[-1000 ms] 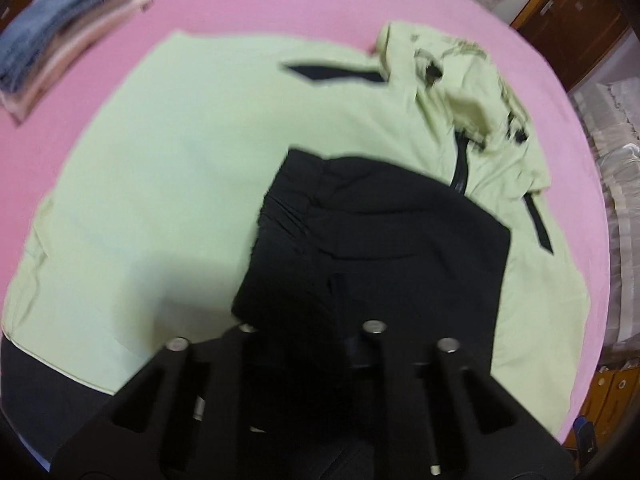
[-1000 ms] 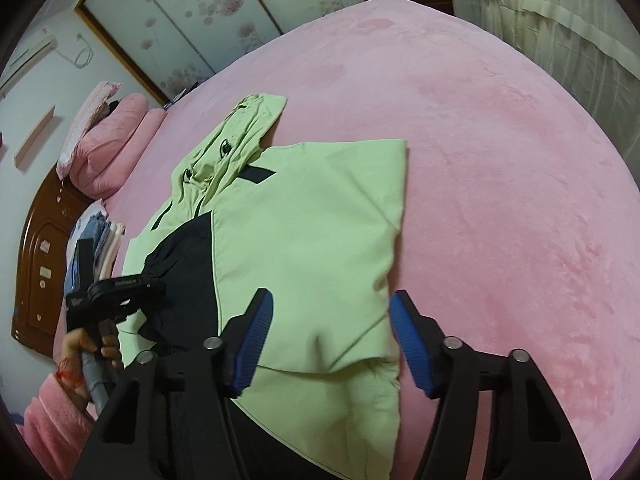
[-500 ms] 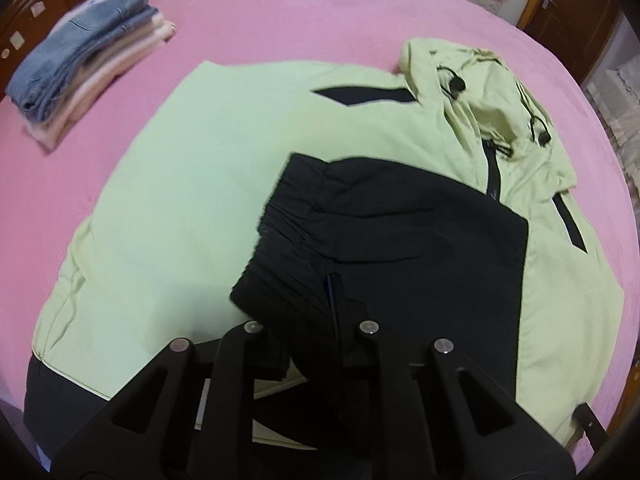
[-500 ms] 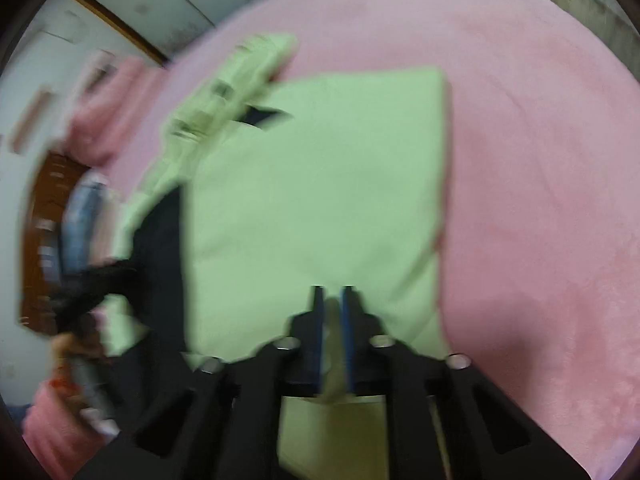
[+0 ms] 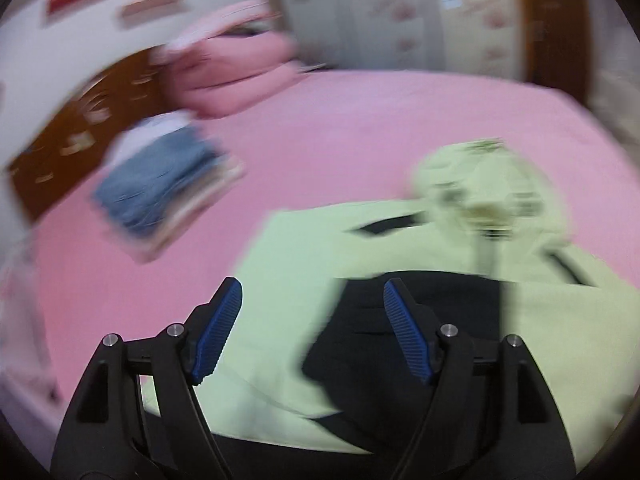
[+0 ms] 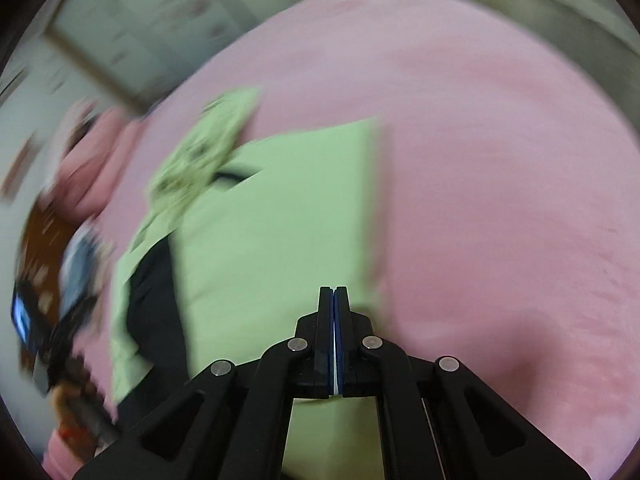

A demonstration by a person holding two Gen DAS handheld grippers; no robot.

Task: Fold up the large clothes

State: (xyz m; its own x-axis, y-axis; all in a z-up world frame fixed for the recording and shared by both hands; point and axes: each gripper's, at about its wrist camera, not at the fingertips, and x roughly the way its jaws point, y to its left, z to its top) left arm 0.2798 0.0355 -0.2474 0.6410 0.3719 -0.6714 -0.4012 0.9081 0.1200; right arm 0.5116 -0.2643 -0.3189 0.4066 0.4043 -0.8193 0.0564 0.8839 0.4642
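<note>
A light green jacket [image 5: 280, 276] with black panels lies partly folded on the pink bed [image 5: 360, 128]. Its black sleeve [image 5: 420, 312] lies across the body and its hood [image 5: 488, 176] points away. My left gripper [image 5: 312, 312] is open and empty above the jacket's near edge. In the right wrist view the jacket [image 6: 280, 220] lies ahead, and my right gripper [image 6: 333, 296] is shut on a fold of the jacket's green fabric at its near right edge. Both views are motion blurred.
A stack of folded clothes with jeans on top [image 5: 160, 184] lies on the bed to the left. Pink pillows [image 5: 236, 68] lean on a wooden headboard [image 5: 80, 120]. The person's hand and the other gripper [image 6: 72, 344] show at the left in the right wrist view.
My left gripper has let go of the black sleeve, opened and tilted up toward the headboard. My right gripper closed on the green fabric half a second ago and stays shut.
</note>
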